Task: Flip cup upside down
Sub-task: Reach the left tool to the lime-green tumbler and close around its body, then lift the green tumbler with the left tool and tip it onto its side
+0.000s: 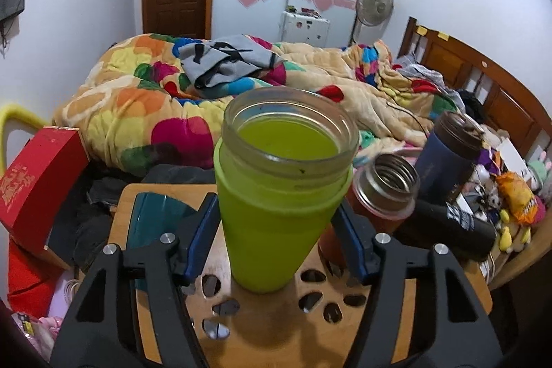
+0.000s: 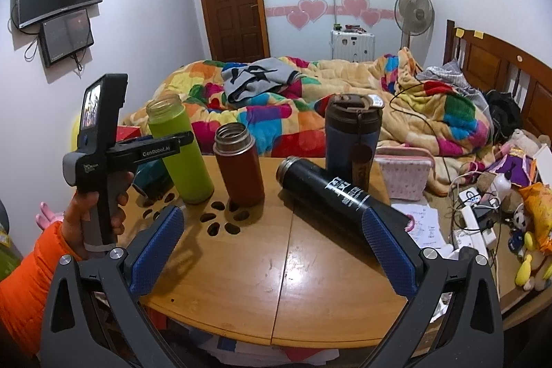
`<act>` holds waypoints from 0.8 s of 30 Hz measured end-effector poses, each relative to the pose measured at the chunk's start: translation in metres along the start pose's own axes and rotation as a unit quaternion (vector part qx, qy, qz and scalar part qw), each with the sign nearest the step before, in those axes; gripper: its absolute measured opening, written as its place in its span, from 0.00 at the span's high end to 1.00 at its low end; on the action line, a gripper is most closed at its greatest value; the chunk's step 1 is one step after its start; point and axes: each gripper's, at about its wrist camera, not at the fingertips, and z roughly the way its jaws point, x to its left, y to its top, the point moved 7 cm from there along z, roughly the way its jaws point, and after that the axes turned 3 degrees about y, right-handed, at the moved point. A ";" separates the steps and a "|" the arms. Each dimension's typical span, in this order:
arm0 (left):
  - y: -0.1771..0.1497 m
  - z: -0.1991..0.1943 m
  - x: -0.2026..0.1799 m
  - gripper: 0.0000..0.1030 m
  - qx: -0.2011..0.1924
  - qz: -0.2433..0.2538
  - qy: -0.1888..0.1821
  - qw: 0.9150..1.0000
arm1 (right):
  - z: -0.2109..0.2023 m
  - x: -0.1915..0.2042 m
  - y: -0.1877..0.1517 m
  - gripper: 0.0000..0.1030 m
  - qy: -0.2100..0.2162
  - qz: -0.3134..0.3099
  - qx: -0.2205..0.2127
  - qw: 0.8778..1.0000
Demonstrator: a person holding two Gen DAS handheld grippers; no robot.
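A green cup with a clear glass rim (image 1: 276, 195) stands upright, mouth up, on the round wooden table (image 1: 269, 326). My left gripper (image 1: 276, 226) has a blue-padded finger against each side of the cup's upper body. The right wrist view shows the same cup (image 2: 179, 147) with the left gripper (image 2: 165, 143) held around it by a hand in an orange sleeve. My right gripper (image 2: 272, 247) is open and empty, low over the near part of the table (image 2: 276, 281).
A red flask (image 2: 238, 161) stands open beside the green cup. A black flask (image 2: 341, 195) lies on its side, and a blue tumbler (image 2: 352, 140) stands behind it. A teal dish (image 1: 151, 216) sits on the table's left. A bed with a colourful quilt (image 2: 310, 99) lies beyond.
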 end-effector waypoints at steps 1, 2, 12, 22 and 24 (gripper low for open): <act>-0.002 -0.004 -0.002 0.38 0.004 0.003 -0.006 1.000 | 0.001 0.001 -0.002 0.00 0.002 -0.001 0.001 1.000; -0.005 -0.008 -0.004 0.38 0.007 0.007 -0.015 1.000 | 0.002 0.002 -0.004 0.00 0.004 -0.002 0.002 1.000; -0.045 -0.055 -0.054 0.39 0.048 0.043 -0.113 0.992 | 0.017 0.021 -0.042 0.00 0.050 -0.022 0.026 0.998; -0.066 -0.074 -0.073 0.38 0.097 -0.017 -0.230 0.968 | 0.061 0.032 -0.077 0.01 0.077 -0.045 0.082 0.993; -0.065 -0.076 -0.073 0.38 0.097 -0.019 -0.232 0.968 | 0.071 0.035 -0.079 0.01 0.088 -0.047 0.091 0.991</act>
